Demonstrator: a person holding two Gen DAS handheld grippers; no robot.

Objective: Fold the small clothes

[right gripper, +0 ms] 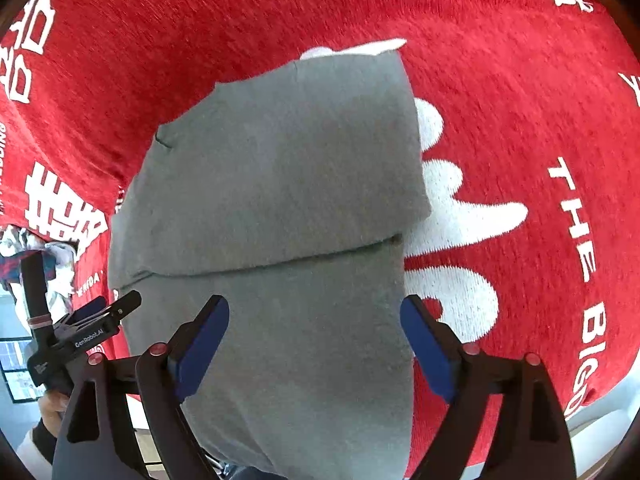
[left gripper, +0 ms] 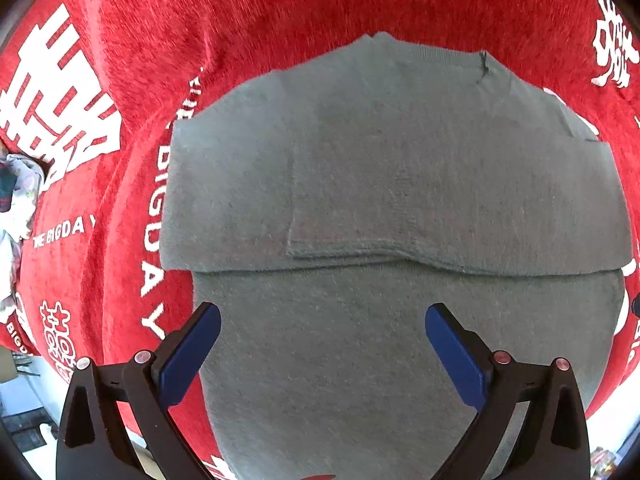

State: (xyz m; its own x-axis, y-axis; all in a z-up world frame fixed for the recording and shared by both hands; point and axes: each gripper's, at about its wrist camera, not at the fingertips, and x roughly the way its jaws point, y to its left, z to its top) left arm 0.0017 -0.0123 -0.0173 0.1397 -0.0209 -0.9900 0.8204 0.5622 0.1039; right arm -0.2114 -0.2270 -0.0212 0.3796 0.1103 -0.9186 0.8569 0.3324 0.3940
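Observation:
A grey garment [left gripper: 380, 184] lies flat on the red cloth, its sleeves folded in across the body and its collar at the far end. It also fills the middle of the right wrist view [right gripper: 280, 184]. My left gripper [left gripper: 323, 322] is open, its blue pads hovering over the garment's near part. My right gripper [right gripper: 315, 314] is open over the garment's near right part, its right pad at the garment's edge. The left gripper's body [right gripper: 96, 320] shows at the left of the right wrist view.
A red cloth with white lettering [left gripper: 120, 60] covers the table [right gripper: 520, 120]. A crumpled patterned cloth [left gripper: 16, 200] lies at the far left edge [right gripper: 24, 248]. The table's near edge shows at lower right [right gripper: 600, 412].

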